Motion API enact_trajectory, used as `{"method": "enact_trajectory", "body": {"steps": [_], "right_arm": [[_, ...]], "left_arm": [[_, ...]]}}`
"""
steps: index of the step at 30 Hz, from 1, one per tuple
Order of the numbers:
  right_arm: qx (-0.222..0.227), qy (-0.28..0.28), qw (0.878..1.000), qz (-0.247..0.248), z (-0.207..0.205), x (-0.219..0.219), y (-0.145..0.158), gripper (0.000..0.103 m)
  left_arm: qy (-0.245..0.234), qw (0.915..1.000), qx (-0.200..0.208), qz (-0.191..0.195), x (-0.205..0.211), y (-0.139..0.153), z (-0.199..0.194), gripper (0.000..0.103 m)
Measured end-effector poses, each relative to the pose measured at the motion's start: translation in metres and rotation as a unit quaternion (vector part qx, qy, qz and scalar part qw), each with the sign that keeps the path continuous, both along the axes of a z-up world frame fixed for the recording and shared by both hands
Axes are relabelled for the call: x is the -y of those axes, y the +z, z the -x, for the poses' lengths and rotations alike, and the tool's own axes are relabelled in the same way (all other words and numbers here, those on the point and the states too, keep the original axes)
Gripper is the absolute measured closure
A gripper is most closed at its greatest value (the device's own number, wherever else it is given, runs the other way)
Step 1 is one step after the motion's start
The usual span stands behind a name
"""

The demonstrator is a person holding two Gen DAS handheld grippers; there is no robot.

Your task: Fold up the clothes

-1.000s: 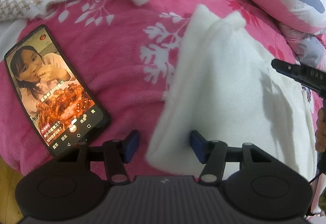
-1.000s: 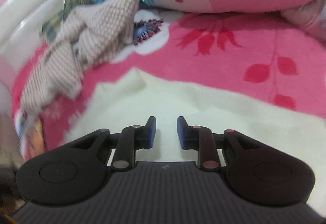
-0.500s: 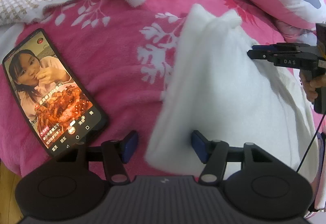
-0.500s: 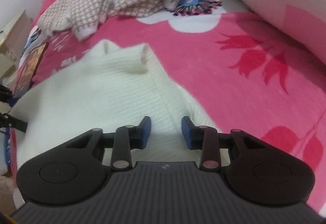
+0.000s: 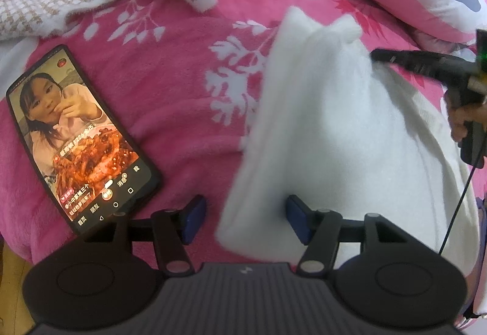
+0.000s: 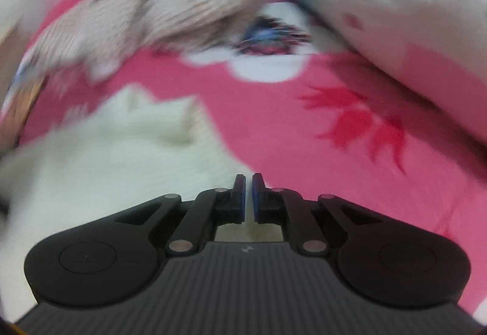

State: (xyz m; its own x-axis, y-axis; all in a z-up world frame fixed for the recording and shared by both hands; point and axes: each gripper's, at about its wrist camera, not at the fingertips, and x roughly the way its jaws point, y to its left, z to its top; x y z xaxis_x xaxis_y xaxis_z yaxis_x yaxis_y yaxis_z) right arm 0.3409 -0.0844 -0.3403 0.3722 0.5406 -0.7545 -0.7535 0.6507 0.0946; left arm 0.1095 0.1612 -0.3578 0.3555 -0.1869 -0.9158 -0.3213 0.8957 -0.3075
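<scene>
Sweater (image 5: 341, 134) white, folded on pink blanket (image 5: 182, 97) | left gripper (image 5: 243, 222) wide, astride near corner | right gripper (image 6: 248, 198) just closing, nearly shut at sweater's edge, grip unclear | phone (image 5: 79, 134) well apart

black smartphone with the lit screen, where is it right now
In the left wrist view, the black smartphone lies face up on the pink floral blanket, left of the white knitted garment.

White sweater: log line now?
left gripper open, white sweater corner between jaws | right gripper just closing, nearly shut, pinch unclear
</scene>
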Motion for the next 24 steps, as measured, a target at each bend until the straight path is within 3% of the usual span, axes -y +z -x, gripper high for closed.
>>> {"method": "enact_trajectory", "body": {"steps": [3,5,7,9,14,17,19,21,24], "right_arm": [[-0.002,-0.114,0.992,-0.059,-0.013,0.046,0.024,0.095],[-0.008,-0.171,0.983,-0.063,-0.01,0.082,0.038,0.094],[-0.032,-0.191,0.979,-0.06,0.002,0.112,0.047,0.093],[-0.059,-0.179,0.981,-0.047,0.02,0.13,0.05,0.093],[-0.109,-0.068,0.992,0.013,0.067,0.121,0.026,0.093],[-0.095,-0.061,0.991,0.07,0.072,0.123,0.002,0.095],[-0.09,-0.131,0.984,0.075,0.063,0.15,-0.011,0.095],[-0.109,-0.242,0.964,0.037,0.05,0.192,-0.016,0.098],[-0.11,-0.329,0.938,0.004,0.049,0.226,-0.009,0.099]], "left_arm": [[-0.002,1.0,0.0,0.0,0.0,0.0,0.0,0.042],[-0.003,1.0,0.0,0.001,0.0,0.0,0.0,0.042],[-0.002,1.0,0.0,0.002,-0.001,0.0,0.001,0.042],[-0.004,1.0,0.0,0.001,-0.001,0.0,0.001,0.042],[-0.009,1.0,-0.002,-0.002,-0.001,0.0,0.0,0.042],[-0.012,0.9999,-0.003,-0.002,-0.001,0.0,-0.001,0.042],[-0.012,0.9999,-0.003,-0.002,-0.001,0.0,-0.002,0.042],[-0.014,0.9999,-0.003,-0.002,-0.002,0.0,-0.002,0.042],[-0.012,0.9999,-0.002,0.001,-0.003,0.0,-0.002,0.042]]}}
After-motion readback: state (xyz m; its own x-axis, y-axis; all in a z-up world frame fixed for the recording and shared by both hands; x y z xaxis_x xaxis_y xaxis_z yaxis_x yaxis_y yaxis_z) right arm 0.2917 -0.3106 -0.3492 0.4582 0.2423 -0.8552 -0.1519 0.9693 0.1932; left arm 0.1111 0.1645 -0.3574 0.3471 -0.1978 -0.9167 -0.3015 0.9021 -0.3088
